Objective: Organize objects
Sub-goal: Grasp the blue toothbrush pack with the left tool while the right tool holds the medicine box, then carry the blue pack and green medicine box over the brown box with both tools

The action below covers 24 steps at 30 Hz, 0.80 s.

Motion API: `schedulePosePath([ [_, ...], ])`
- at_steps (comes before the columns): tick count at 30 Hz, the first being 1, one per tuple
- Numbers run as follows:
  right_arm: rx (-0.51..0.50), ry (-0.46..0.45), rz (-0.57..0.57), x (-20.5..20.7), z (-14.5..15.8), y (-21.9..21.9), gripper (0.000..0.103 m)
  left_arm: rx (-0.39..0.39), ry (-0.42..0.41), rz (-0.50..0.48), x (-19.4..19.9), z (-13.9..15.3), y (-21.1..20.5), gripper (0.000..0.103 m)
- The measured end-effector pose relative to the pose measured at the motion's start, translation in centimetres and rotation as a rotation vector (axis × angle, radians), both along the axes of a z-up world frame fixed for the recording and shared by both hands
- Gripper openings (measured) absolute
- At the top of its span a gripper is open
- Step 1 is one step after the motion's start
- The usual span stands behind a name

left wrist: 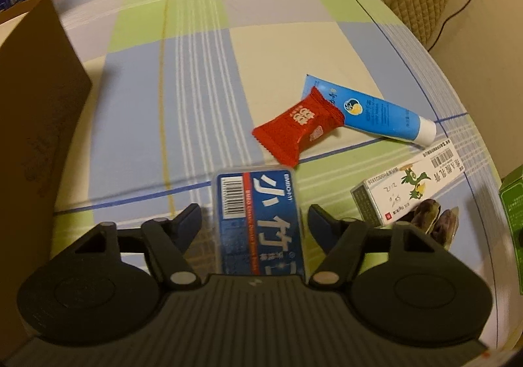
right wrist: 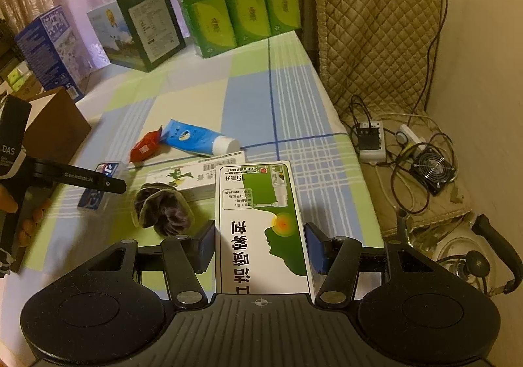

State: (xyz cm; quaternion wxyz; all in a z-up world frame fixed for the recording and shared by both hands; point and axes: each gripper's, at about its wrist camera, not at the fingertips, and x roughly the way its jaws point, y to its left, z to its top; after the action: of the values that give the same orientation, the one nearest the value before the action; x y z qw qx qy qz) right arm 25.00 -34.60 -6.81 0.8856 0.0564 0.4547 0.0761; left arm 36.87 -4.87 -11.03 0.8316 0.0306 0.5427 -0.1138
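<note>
Blue floss case (left wrist: 258, 223) lies between the spread fingers of the left hand-held gripper (left wrist: 255, 220), untouched, on the checked bench (left wrist: 196, 79). Ahead and right: red sachet (left wrist: 297, 126), blue tube (left wrist: 376, 115). Right hand-held gripper (right wrist: 260, 242) clamps the green-and-white spray box (right wrist: 261, 223), raised over the bench.

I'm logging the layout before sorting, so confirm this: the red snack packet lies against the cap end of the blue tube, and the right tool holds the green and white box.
One detail is wrong. The red snack packet overlaps the flat crimped end of the blue tube, not its white cap end, as the left wrist view shows. The right tool does have the green and white box between its fingers.
</note>
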Motion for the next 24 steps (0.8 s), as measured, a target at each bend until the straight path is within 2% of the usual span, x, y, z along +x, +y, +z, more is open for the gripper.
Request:
schedulePosePath([
  [2, -0.003, 0.003, -0.007, 0.0, 0.0, -0.1, 0.053, 0.005, 0.008, -0.002, 0.1, -0.3, -0.1, 0.056],
  [4, -0.005, 0.008, -0.017, 0.0, -0.1, -0.3, 0.053, 0.012, 0.0, -0.003, 0.0, -0.3, -0.1, 0.054],
  [15, -0.008, 0.012, -0.01, 0.1, 0.1, 0.0, 0.053, 0.024, -0.024, 0.002, -2.5, 0.7, 1.4, 0.053],
  [24, 0.006, -0.021, 0.033, -0.2, 1.3, 1.2, 0.053, -0.027, -0.043, 0.042, -6.1, 3.7, 3.6, 0.053],
])
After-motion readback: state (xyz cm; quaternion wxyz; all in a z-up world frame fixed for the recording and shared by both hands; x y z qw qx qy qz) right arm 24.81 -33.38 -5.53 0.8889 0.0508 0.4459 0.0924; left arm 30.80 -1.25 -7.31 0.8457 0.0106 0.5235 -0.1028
